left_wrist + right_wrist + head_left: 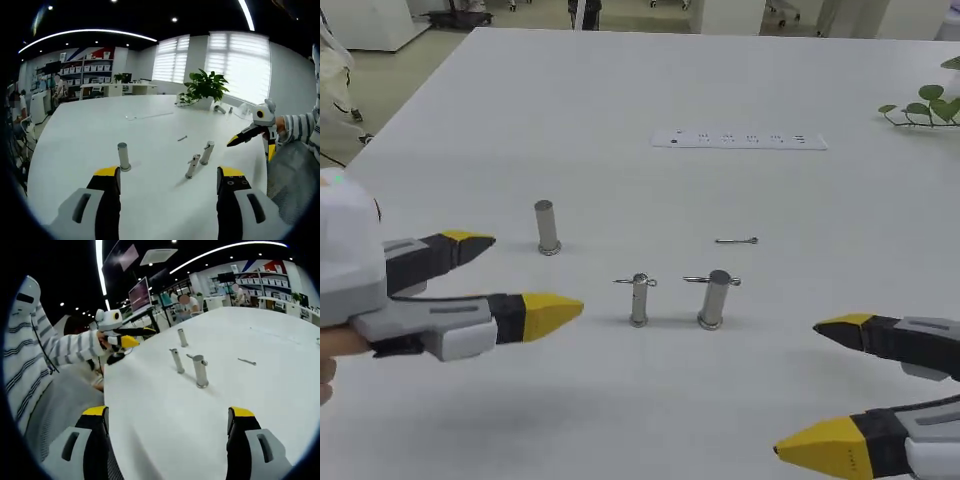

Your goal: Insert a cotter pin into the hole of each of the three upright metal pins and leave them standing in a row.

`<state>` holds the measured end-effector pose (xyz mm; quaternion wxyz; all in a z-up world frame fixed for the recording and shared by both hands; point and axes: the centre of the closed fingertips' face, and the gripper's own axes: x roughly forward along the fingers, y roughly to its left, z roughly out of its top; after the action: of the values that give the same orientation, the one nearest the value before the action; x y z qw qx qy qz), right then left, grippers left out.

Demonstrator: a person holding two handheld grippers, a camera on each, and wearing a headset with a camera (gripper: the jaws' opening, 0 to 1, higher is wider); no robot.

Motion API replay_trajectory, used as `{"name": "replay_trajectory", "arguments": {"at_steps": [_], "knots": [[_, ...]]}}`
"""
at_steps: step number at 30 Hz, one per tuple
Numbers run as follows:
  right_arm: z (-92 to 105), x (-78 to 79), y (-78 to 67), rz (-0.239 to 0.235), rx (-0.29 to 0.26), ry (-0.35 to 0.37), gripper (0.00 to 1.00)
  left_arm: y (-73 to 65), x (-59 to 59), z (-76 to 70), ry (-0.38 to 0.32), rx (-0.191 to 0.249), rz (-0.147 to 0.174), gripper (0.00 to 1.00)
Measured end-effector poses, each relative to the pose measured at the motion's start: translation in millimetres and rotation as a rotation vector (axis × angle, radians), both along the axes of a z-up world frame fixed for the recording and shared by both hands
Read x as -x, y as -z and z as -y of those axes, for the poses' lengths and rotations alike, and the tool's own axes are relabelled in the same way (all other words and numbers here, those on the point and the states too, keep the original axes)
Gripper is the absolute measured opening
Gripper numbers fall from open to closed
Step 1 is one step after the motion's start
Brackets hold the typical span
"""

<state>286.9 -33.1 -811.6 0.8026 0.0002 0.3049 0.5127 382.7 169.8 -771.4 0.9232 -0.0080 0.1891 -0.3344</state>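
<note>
Three metal pins stand on the white table (620,120). The far-left pin (547,227) has no cotter pin in it. The thin middle pin (639,298) and the thicker right pin (714,298) each carry a cotter pin through the top. A loose cotter pin (736,241) lies flat behind them. My left gripper (525,275) hovers open at the left, short of the far-left pin (122,156). At the lower right my right gripper (825,385) is open and holds nothing, facing the thicker pin (200,371).
A white power strip (739,140) lies further back on the table. A green plant (930,105) reaches in at the right edge. In the right gripper view a striped sleeve (65,347) and the other gripper (122,337) show beyond the table's near edge.
</note>
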Motion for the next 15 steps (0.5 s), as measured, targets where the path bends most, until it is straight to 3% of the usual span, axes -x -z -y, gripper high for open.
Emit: {"name": "replay_trajectory", "arguments": {"at_steps": [1, 2, 3, 4, 10, 12, 15], "knots": [[-0.1, -0.1, -0.1, 0.001, -0.001, 0.001, 1.0, 0.1, -3.1, -1.9, -0.007, -0.011, 0.008, 0.77], [-0.2, -0.1, 0.2, 0.002, 0.001, 0.001, 1.0, 0.3, -13.2, -8.3, -0.03, -0.058, 0.042, 0.78], [0.1, 0.1, 0.7, 0.002, 0.004, 0.001, 1.0, 1.0, -18.9, -10.4, -0.041, -0.078, 0.055, 0.77], [0.4, 0.6, 1.5, 0.002, 0.008, 0.0, 1.0, 3.9, -23.4, -9.6, -0.043, -0.075, 0.042, 0.76], [3.2, 0.9, 3.3, -0.008, 0.014, 0.009, 1.0, 13.1, -47.5, -14.5, -0.094, -0.092, 0.043, 0.66], [4.0, -0.1, 2.5, -0.007, 0.013, 0.015, 1.0, 19.3, -53.5, -15.4, -0.104, -0.117, 0.039, 0.63], [4.9, -2.0, 1.3, -0.004, 0.011, 0.026, 1.0, 28.9, -60.0, -14.4, -0.115, -0.106, 0.011, 0.57]]}}
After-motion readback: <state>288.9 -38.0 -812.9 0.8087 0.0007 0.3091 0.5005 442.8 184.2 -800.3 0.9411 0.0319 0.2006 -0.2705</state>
